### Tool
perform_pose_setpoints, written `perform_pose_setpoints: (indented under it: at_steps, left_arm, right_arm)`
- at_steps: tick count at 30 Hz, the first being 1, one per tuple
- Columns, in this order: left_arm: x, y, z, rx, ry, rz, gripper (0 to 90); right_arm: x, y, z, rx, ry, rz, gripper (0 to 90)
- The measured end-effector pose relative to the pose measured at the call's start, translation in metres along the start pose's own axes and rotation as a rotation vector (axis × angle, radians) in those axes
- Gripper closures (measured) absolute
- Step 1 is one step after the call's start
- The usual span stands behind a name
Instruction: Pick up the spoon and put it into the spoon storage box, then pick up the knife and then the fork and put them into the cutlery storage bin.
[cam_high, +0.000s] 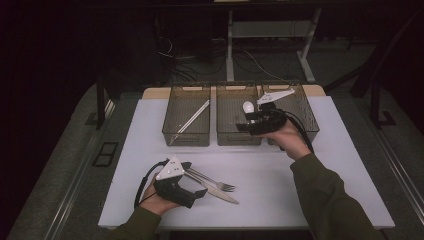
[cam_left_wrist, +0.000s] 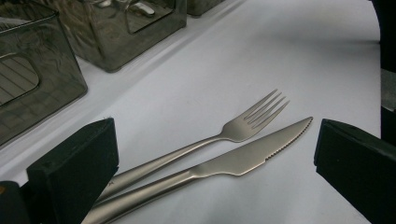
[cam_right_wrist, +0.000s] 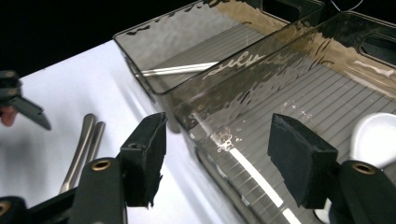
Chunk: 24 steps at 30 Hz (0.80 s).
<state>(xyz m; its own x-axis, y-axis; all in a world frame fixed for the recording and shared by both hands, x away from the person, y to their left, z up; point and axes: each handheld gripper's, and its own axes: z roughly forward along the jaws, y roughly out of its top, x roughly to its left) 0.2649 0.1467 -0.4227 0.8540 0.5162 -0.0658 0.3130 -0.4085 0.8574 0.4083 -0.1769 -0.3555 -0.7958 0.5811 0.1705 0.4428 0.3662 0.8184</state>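
High view, left to right: left gripper (cam_high: 196, 181) resting on the surface (cam_high: 310, 200), fingers wide open around fork (cam_high: 212, 181) and knife (cam_high: 216, 191) handles, no grip. Right gripper (cam_high: 243, 123) over middle bin (cam_high: 227, 137), fingers apart, nothing held, white spoon (cam_high: 248, 106) inside.

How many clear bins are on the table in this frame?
3, in a row along the table's far edge: the left bin holding chopsticks, the middle bin with a white spoon, and the right bin, partly hidden behind the right gripper.
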Motion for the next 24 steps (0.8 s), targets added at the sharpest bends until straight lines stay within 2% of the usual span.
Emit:
perform_pose_setpoints:
  at_steps: [5,12,15,18,24]
  left_arm:
    - [0.0,0.0,0.0,0.005,0.0,-0.001,0.0]
    - [0.0,0.0,0.001,0.017,0.002,0.002,0.0]
    - [0.0,0.001,0.001,0.014,0.003,0.0,0.0]
    - [0.0,0.001,-0.001,0.012,0.006,-0.002,0.0]
    - [0.003,0.003,-0.003,0.026,0.027,0.006,2.5]
  right_arm:
    - [0.008,-0.016,-0.012,-0.009,0.016,-0.01,34.0]
    - [0.017,-0.051,-0.028,-0.022,0.02,0.02,29.3]
    - [0.022,-0.068,-0.035,-0.023,0.003,0.029,27.4]
    - [0.026,-0.082,-0.044,-0.024,-0.049,0.03,25.1]
    - [0.031,-0.111,-0.066,-0.047,-0.079,0.043,21.6]
